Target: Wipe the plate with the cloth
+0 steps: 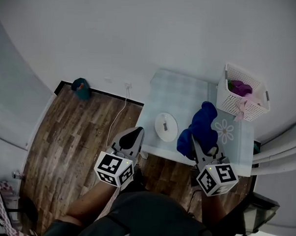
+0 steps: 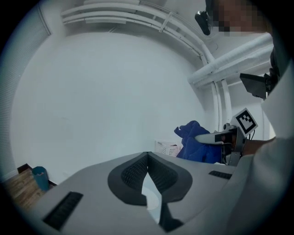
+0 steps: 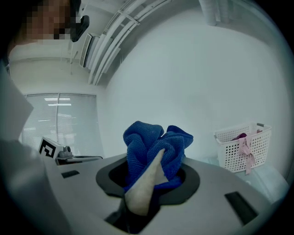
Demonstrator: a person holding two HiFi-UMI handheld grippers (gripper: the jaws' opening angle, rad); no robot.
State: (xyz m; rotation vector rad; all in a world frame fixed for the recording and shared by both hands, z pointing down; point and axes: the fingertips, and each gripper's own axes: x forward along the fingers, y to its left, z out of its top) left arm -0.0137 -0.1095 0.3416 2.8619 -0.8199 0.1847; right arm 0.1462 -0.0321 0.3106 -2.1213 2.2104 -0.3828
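Observation:
A small white plate [image 1: 165,126] lies on the pale blue checked table [image 1: 173,91], near its front edge. To the right of the plate hangs a bunched blue cloth [image 1: 201,126], with my right gripper [image 1: 197,145] shut on it. In the right gripper view the cloth [image 3: 154,144] bulges up out of the shut jaws of the right gripper [image 3: 155,167]. My left gripper [image 1: 136,132] hovers at the table's front left corner, left of the plate, shut and holding nothing. In the left gripper view its tips [image 2: 147,156] meet, and the plate [image 2: 150,190] shows below them.
A white lattice basket [image 1: 243,92] with purple and pink fabric stands at the table's back right corner. A teal object [image 1: 81,88] sits on the wooden floor by the wall, and a white cable [image 1: 120,111] runs along the floor left of the table.

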